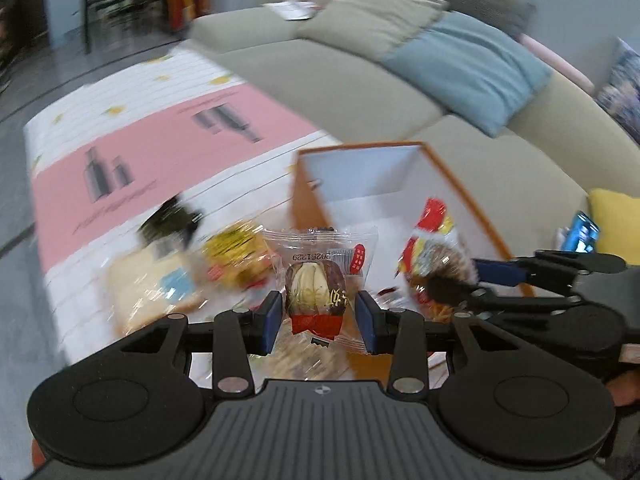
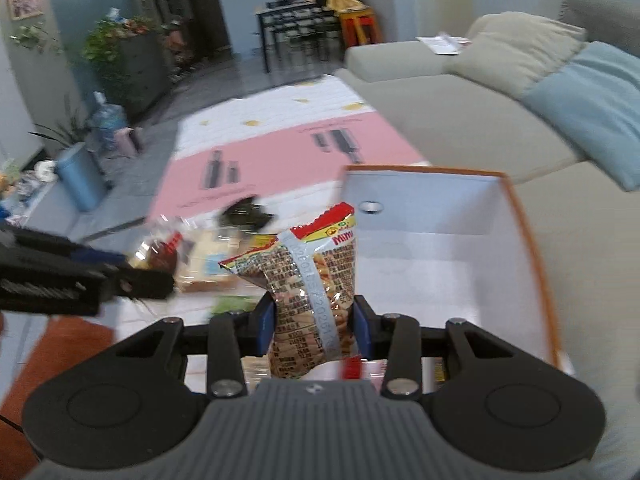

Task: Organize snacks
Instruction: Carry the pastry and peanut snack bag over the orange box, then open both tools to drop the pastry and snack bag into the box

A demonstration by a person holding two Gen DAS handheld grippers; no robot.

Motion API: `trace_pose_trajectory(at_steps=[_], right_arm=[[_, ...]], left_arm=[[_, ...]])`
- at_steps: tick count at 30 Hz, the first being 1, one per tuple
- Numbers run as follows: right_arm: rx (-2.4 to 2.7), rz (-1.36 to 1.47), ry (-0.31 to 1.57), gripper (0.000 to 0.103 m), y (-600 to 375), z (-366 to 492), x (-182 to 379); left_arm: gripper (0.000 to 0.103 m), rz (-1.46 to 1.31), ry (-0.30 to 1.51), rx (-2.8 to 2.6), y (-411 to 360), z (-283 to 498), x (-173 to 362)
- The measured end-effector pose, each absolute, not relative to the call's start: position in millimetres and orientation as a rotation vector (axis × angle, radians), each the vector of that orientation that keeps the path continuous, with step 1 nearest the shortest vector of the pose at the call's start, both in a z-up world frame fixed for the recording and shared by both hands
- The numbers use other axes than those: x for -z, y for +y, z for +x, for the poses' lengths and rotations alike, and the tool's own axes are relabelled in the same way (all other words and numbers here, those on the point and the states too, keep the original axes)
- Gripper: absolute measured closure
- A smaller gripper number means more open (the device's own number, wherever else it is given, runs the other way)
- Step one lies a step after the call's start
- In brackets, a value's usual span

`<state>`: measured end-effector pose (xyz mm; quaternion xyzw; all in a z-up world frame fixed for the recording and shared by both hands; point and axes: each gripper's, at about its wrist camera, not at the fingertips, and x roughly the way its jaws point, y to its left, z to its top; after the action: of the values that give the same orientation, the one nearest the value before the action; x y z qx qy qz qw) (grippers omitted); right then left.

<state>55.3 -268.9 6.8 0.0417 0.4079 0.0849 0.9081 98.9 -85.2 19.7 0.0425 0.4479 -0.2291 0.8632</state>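
The left gripper [image 1: 317,316] is clamped on a clear-wrapped snack packet with a brown-and-cream date-like sweet inside [image 1: 318,280], held by its lower half. The right gripper [image 2: 314,326] pinches a red-and-yellow printed foil snack bag [image 2: 314,280] around its waist.

The likeliest trouble is slippage. Both wrappers look slick and crinkly, and each is gripped over a narrow band, so a quick swing could let one slide out short of the white box with an orange rim [image 2: 520,216], which sits ahead and to the right of the right gripper. The two grippers are close together, so they may also knock each other above the pile of loose snacks [image 1: 192,276].

Each packet stands upright, with its long axis vertical. The foil bag's torn-looking top edge points up, tilted slightly towards the box.
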Motion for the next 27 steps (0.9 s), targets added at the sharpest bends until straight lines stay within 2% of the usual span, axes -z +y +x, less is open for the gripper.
trace_pose_trajectory(at_steps=[6, 12, 27], right_arm=[[-0.094, 0.02, 0.922, 0.064, -308.4, 75.6, 13.6], [-0.066, -0.046, 0.991, 0.064, -325.5, 98.2, 37.9], [-0.114, -0.2, 1.157, 0.065, -328.5, 137.0, 91.9]], left_arm=[[0.058, 0.18, 0.964, 0.598, -149.1, 124.2, -8.5], [0.058, 0.259, 1.065, 0.617, -198.8, 156.4, 24.4], [0.058, 0.464, 1.204, 0.557, -239.3, 194.0, 87.2]])
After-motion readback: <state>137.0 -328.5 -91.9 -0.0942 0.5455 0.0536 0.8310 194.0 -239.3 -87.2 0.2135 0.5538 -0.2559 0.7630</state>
